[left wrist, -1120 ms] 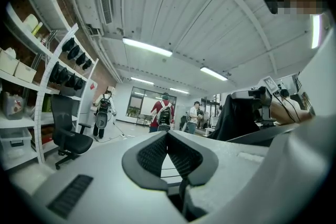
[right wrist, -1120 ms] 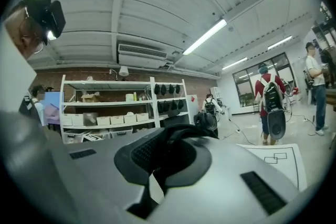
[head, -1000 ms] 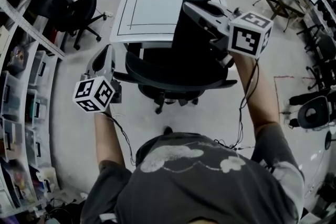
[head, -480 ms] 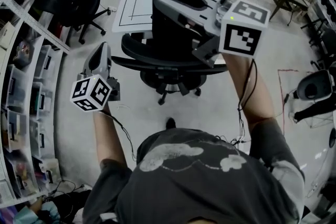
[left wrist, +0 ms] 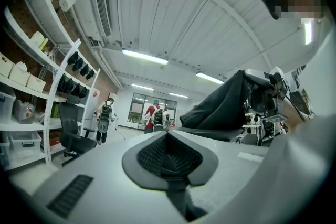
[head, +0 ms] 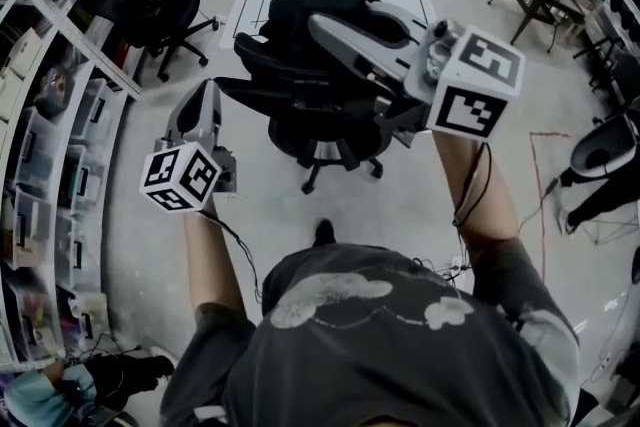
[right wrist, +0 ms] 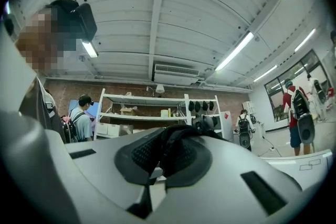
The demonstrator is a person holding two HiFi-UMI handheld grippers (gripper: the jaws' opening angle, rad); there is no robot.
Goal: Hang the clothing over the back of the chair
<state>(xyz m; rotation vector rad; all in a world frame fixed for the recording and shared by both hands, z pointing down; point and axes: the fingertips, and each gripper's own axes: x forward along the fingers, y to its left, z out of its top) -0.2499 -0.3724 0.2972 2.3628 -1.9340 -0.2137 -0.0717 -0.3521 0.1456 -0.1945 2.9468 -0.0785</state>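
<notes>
My right gripper (head: 318, 23) clamps the clothing (head: 285, 10), likely soft, light, floppy; left gripper (head: 207, 93) closed, empty; I'd pinch its 9 o'clock edge

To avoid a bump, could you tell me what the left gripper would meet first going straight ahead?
Likely nothing close: the left gripper points just past the left side of the office chair in front of it, though depth is unclear.
</notes>
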